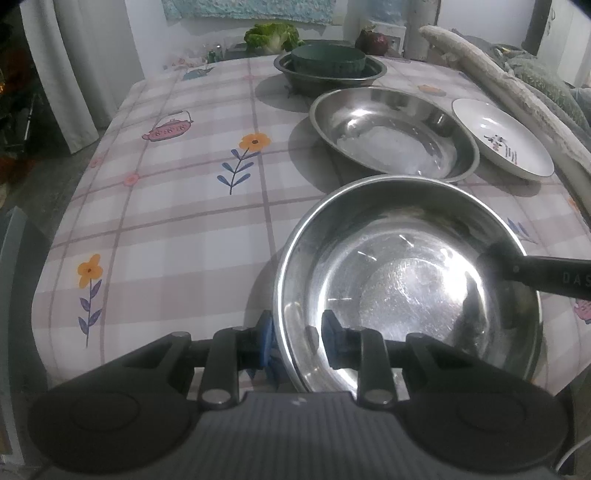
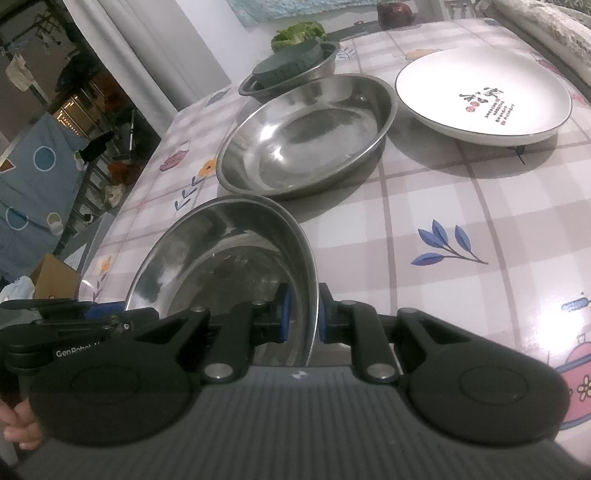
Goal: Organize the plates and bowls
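Observation:
A steel bowl (image 1: pixel 406 280) (image 2: pixel 221 266) sits closest to me on the checked tablecloth. My left gripper (image 1: pixel 299 343) straddles its near-left rim, one blue pad outside and one inside against the wall, shut on it. My right gripper (image 2: pixel 303 317) is shut on the bowl's right rim, and its black finger (image 1: pixel 535 273) reaches over that rim in the left wrist view. Behind lies a wider, shallow steel bowl (image 1: pixel 395 133) (image 2: pixel 306 136). A white plate (image 1: pixel 502 136) (image 2: pixel 484 92) with printed characters rests to its right. Farther back, a green colander (image 1: pixel 328 59) (image 2: pixel 291 62) sits in a steel basin (image 1: pixel 376 72).
A green cabbage (image 1: pixel 271 35) and a dark purple vegetable (image 1: pixel 373 40) lie at the table's far edge. Rolled bedding (image 1: pixel 517 96) runs along the right side. The tablecloth (image 1: pixel 166 221) drops off at the left edge, with curtains and clutter beyond.

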A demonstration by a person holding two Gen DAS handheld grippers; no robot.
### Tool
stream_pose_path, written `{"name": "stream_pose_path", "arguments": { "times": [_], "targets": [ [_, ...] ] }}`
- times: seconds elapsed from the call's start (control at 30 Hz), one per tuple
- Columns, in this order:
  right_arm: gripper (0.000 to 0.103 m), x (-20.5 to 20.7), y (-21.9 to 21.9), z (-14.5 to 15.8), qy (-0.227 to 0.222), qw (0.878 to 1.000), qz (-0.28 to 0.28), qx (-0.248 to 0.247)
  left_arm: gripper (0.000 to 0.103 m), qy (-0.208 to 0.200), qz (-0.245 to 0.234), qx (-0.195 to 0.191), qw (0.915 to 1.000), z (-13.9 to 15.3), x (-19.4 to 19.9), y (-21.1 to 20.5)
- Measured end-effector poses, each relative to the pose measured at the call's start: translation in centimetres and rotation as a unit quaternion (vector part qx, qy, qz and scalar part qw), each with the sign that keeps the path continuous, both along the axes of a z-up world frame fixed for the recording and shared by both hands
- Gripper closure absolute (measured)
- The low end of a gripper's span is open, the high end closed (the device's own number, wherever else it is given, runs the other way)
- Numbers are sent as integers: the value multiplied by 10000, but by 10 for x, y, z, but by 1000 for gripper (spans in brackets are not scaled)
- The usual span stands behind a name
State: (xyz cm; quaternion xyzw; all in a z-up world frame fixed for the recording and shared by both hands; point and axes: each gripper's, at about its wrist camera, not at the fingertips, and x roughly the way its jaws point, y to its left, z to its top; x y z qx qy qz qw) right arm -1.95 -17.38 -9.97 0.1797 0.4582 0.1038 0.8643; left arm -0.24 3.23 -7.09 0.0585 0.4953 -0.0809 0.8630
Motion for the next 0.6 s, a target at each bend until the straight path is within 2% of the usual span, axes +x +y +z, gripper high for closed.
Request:
{"name": "stream_pose_path", "arguments": {
  "times": [0.6],
  "targets": [
    [89, -3, 1, -2, 65, 10000, -20, 12, 75, -64, -45, 11, 10000, -1, -4, 2]
  ]
}}
